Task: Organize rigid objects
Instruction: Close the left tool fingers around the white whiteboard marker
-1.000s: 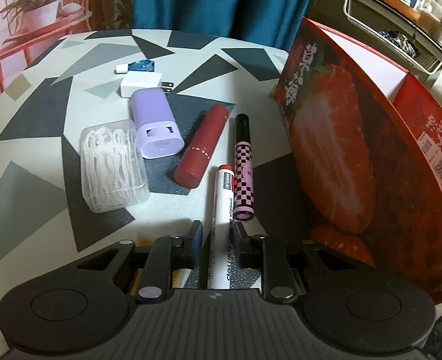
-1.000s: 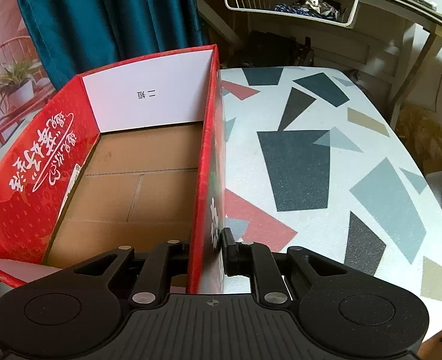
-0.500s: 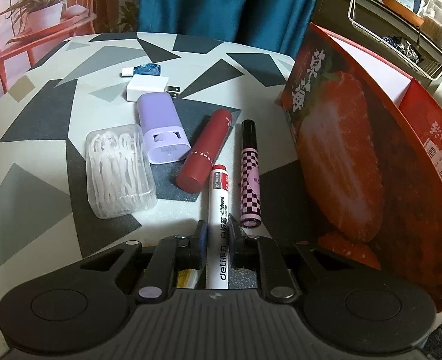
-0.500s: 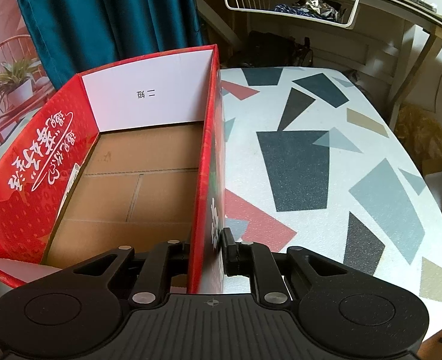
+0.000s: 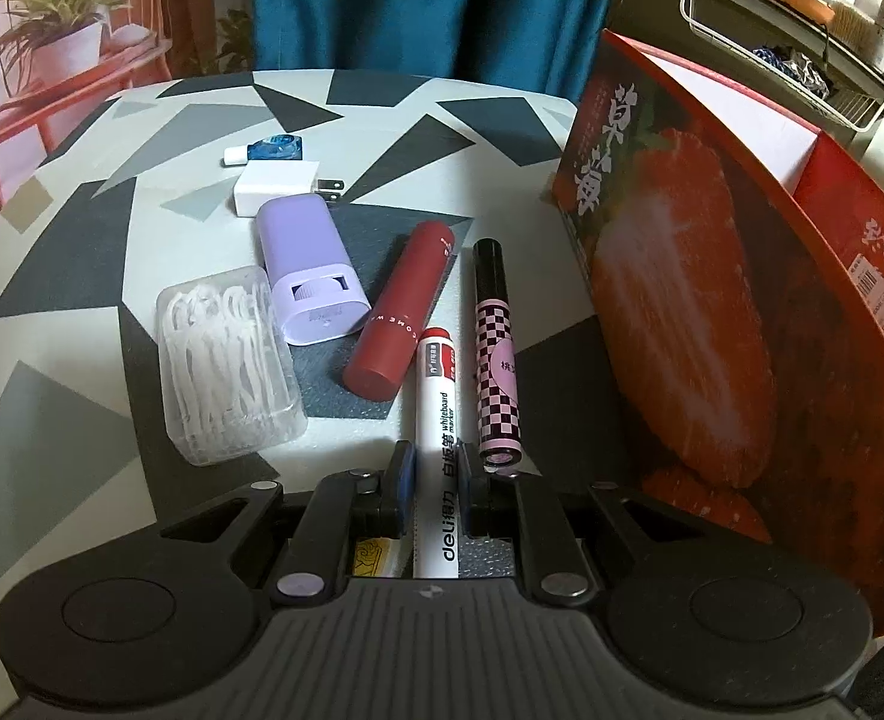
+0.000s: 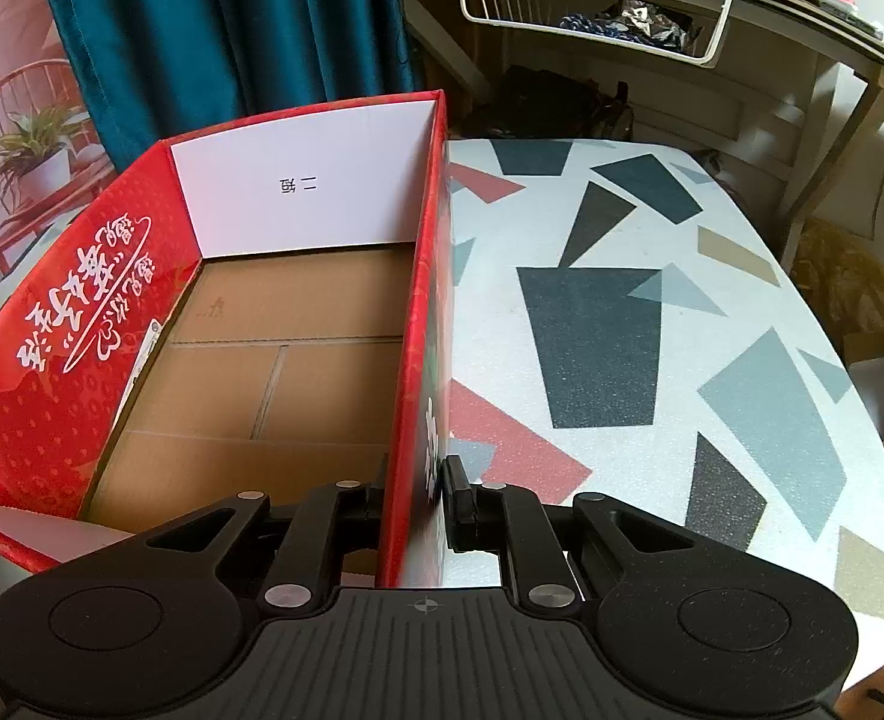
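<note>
In the left wrist view my left gripper (image 5: 434, 468) is shut on a white whiteboard marker (image 5: 435, 414) with a red cap, which lies between its fingers. Beside it lie a pink checkered pen (image 5: 496, 348), a dark red tube (image 5: 402, 312), a lilac case (image 5: 312, 270) and a clear box of floss picks (image 5: 228, 354). The red strawberry box (image 5: 712, 312) stands to the right. In the right wrist view my right gripper (image 6: 416, 483) is shut on the right wall of the red box (image 6: 420, 330), whose brown floor shows nothing inside.
A white plug adapter (image 5: 276, 189) and a small blue-white item (image 5: 267, 150) lie farther back on the patterned table (image 5: 51, 276). The table's right part (image 6: 652, 330) shows in the right wrist view. A wire basket (image 6: 592, 6) hangs under a shelf behind.
My left gripper has slid forward along the marker and closed its fingers on it. The right gripper and the box have not moved.
</note>
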Motion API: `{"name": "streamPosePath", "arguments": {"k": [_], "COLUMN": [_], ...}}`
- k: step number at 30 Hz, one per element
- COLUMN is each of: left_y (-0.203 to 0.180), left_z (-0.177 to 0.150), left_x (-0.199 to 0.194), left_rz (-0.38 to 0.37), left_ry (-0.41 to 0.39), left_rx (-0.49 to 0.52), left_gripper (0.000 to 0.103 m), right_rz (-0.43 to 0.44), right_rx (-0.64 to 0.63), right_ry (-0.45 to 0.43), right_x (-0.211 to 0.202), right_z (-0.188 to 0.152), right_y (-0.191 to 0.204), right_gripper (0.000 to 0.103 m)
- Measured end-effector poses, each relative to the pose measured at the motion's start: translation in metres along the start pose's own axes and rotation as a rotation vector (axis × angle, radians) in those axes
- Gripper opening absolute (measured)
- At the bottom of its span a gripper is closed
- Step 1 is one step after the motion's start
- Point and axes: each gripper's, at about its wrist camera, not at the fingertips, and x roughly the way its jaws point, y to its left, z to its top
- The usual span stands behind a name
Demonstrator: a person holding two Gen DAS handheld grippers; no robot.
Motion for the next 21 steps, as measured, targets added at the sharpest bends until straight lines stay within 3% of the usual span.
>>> {"name": "streamPosePath", "arguments": {"k": [14, 21], "left_y": [0.002, 0.002], "left_z": [0.000, 0.010], "left_x": [-0.003, -0.020], "left_rz": [-0.009, -0.026], "left_ry": [-0.008, -0.063], "left_rx": [0.004, 0.016], "left_gripper": [0.016, 0.016], "right_rz": [0.036, 0.045], "right_rx": [-0.021, -0.030], "right_ry": [0.006, 0.006], "right_x": [0.001, 0.005], "right_z": [0.002, 0.004], "right_y": [-0.005, -0.009], "right_gripper": [0.014, 0.014]}}
